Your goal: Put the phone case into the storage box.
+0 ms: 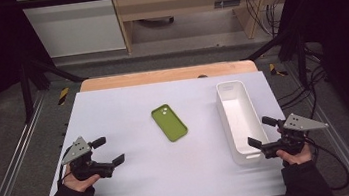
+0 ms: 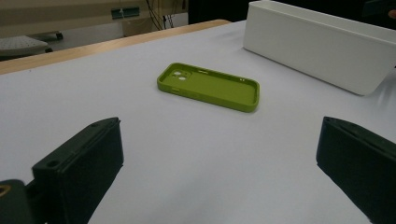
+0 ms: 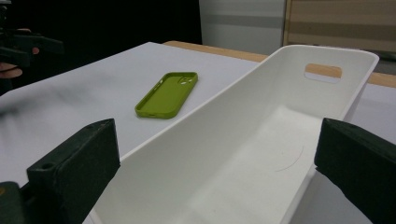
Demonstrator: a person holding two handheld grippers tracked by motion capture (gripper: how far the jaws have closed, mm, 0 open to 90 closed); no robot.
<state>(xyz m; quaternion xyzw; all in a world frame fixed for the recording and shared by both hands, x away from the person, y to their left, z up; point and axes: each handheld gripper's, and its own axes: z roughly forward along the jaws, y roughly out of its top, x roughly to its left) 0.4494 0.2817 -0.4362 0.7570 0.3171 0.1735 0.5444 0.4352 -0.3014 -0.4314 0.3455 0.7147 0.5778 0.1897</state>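
A green phone case lies hollow side up in the middle of the white table; I also see the case in the left gripper view and the case in the right gripper view. A long white bin stands empty to its right. My left gripper rests low at the front left, open, nothing between its jaws. My right gripper is open at the bin's near end, jaws on either side of its view of the bin.
A wooden strip borders the table's far edge. Metal frame rails run along both sides, with cables on the floor at the right. Shelving stands beyond the table.
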